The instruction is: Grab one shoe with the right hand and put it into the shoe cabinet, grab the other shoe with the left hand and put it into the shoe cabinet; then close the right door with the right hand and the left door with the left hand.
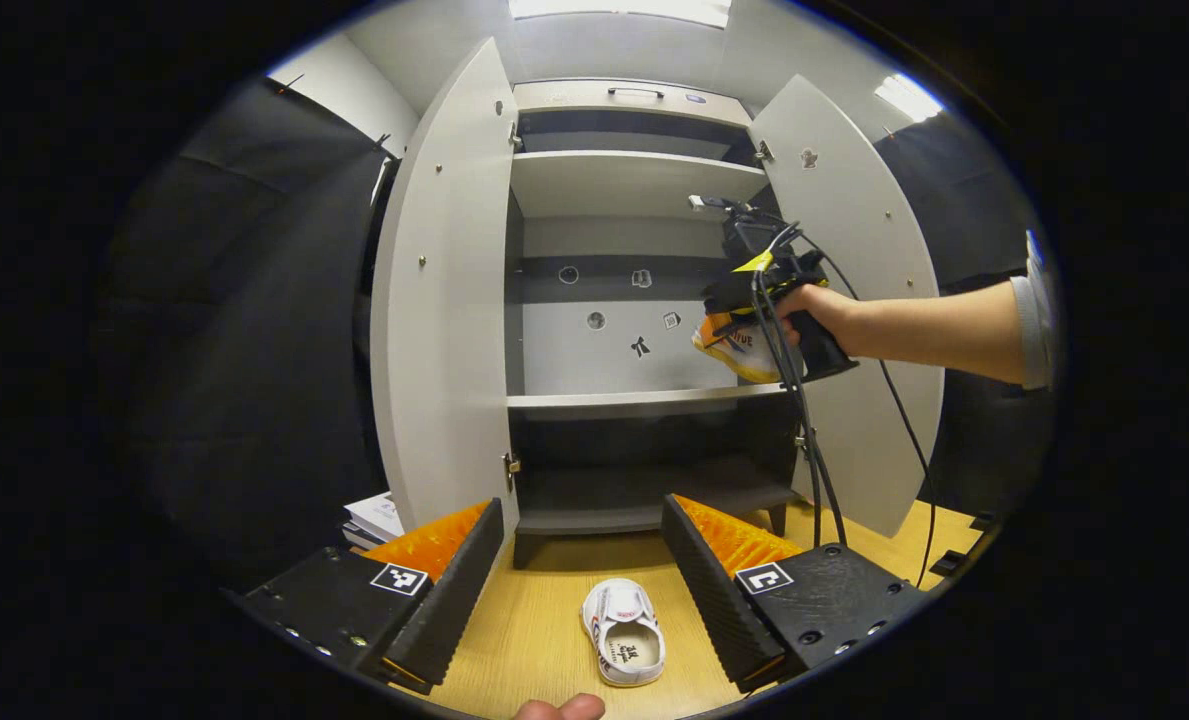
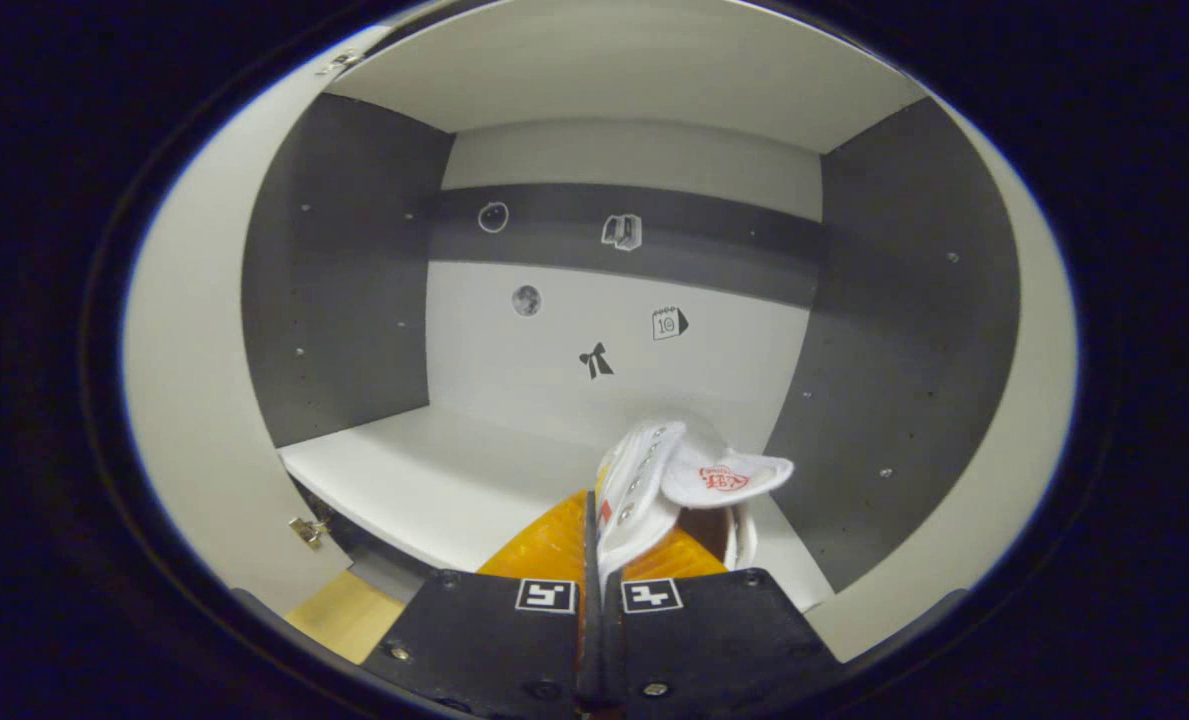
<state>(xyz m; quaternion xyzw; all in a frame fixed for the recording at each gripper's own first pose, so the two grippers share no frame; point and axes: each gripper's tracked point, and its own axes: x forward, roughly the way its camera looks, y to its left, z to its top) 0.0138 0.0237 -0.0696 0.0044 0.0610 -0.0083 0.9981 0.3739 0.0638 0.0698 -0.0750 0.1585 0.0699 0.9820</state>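
Floor shoe (image 1: 624, 632) lengthwise toward shoe cabinet (image 1: 614, 300), opening nearest.

The left gripper view looks from farther back at the whole open shoe cabinet (image 1: 614, 300); the right gripper view sits close, facing the same middle shelf (image 2: 434, 480).

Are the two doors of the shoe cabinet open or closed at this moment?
Open. The left door and right door both swing outward, leaving the shelves of the shoe cabinet exposed.
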